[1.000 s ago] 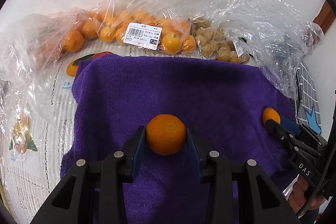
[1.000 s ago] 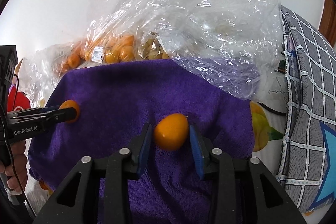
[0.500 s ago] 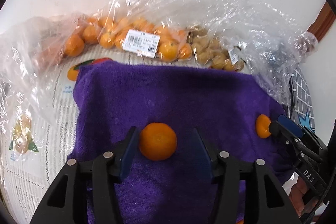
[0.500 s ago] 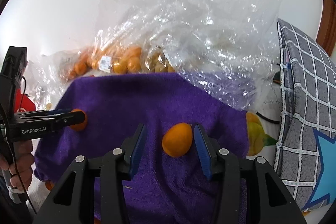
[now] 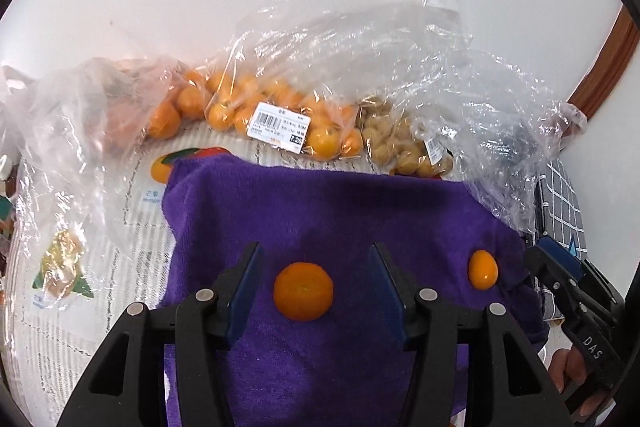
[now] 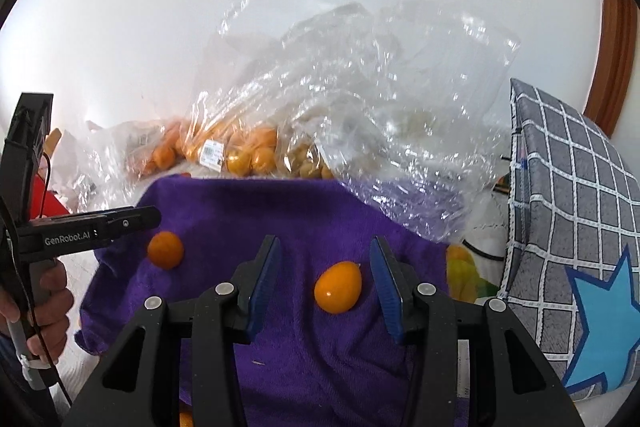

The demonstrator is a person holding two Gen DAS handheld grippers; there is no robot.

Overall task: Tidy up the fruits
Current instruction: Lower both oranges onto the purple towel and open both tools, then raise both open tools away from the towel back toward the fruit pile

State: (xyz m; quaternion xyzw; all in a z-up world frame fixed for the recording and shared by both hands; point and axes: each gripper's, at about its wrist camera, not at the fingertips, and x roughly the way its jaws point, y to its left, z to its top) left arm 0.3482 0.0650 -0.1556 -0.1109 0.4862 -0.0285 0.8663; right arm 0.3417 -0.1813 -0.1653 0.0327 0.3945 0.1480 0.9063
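A round tangerine [image 5: 303, 291] lies on the purple towel [image 5: 320, 203]; my left gripper [image 5: 316, 281] hangs above it, open, pads clear of the fruit on both sides. An oval kumquat [image 6: 337, 286] lies on the same towel [image 6: 248, 203] under my right gripper [image 6: 323, 277], also open and not touching it. Each fruit shows in the other view too: the kumquat [image 5: 483, 269] at the towel's right edge, the tangerine [image 6: 165, 249] below the left gripper's black fingers [image 6: 132, 221].
Clear plastic bags [image 5: 360, 67] at the back hold small oranges [image 5: 240, 111] with a price label, and pale yellowish fruits [image 5: 396, 143]. A fruit-printed cloth [image 5: 100, 267] lies under the towel. A grey checked cushion [image 6: 572, 219] stands on the right. A hand [image 6: 44, 311] grips the left tool.
Both grippers have opened and let go of their fruit, then lifted away. The tangerine and the kumquat now rest loose on the towel.
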